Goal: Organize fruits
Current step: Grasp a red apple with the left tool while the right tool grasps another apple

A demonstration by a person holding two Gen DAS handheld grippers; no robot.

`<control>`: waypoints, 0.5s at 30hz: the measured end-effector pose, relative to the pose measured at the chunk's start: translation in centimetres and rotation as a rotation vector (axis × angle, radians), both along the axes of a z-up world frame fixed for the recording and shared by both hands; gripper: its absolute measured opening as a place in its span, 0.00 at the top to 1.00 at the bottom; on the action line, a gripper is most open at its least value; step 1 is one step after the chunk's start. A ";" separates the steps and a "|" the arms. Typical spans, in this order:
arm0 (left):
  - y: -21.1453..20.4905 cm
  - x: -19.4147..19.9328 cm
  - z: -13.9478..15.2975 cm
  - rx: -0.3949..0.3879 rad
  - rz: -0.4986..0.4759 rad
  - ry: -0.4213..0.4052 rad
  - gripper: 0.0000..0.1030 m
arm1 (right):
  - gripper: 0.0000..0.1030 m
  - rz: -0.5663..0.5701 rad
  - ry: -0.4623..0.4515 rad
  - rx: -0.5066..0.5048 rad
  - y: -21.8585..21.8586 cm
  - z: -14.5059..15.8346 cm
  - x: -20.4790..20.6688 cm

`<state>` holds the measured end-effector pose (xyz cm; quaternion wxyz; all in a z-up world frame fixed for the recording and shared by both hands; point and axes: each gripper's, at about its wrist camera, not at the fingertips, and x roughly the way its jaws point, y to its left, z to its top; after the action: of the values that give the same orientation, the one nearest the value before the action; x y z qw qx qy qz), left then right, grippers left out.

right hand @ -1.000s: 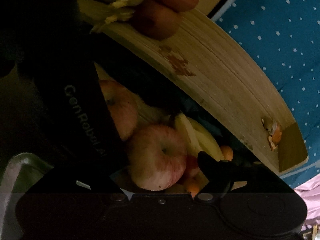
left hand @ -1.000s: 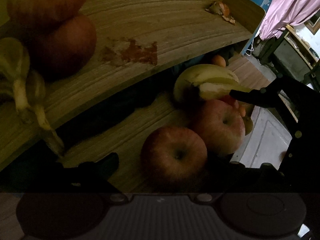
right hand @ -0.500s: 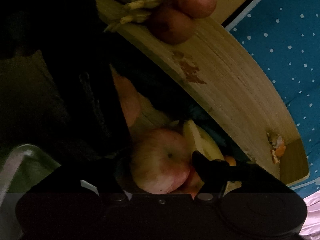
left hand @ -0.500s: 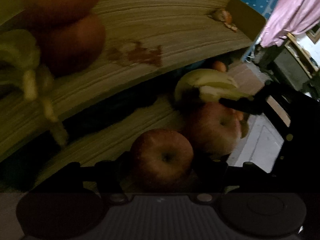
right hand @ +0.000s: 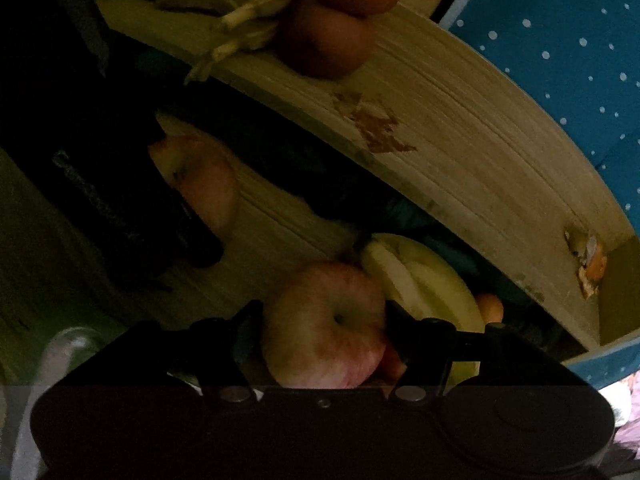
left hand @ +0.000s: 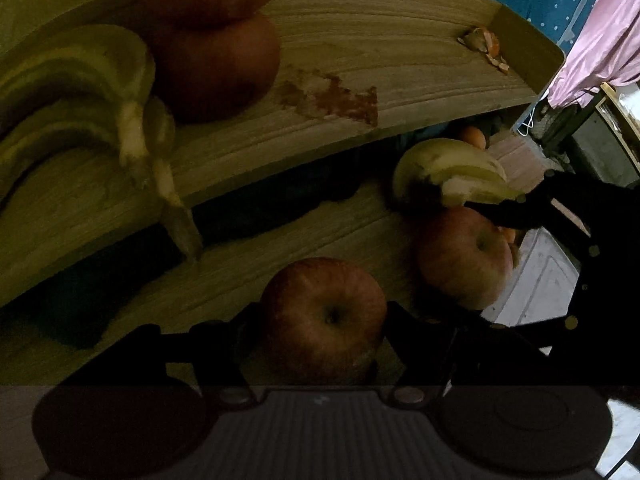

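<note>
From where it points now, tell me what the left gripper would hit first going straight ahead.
The left gripper already has a red apple between its fingers, so it meets that at once. Beyond lies the lower wooden shelf; depth there is unclear.

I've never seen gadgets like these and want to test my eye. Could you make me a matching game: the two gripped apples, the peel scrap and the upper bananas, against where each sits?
Things:
1. darker apple
2. paler apple
3. peel scrap
4. upper bananas

Places:
A. far corner of the top board
B. held by the right gripper
C. top board, beside two red apples
D. held by the left gripper

Pairs: 1-D, 2-B, 3-A, 4-C
</note>
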<state>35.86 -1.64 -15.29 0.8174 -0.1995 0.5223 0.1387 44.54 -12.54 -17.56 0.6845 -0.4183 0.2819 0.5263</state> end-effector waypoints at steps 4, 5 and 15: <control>-0.2 -0.4 0.0 0.003 0.025 0.013 0.32 | 0.36 -0.011 -0.018 0.019 -0.3 0.0 -1.5; -0.2 -0.6 0.0 0.004 0.033 0.017 0.32 | 0.36 -0.018 -0.021 0.025 -0.4 0.1 -1.9; -0.8 -2.3 1.0 0.029 0.051 0.023 0.32 | 0.36 -0.041 -0.042 0.092 -1.8 2.5 -4.6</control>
<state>33.57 -2.43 -14.33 0.8102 -0.1993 0.5246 0.1693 39.90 -14.38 -15.08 0.7194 -0.3915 0.2512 0.5159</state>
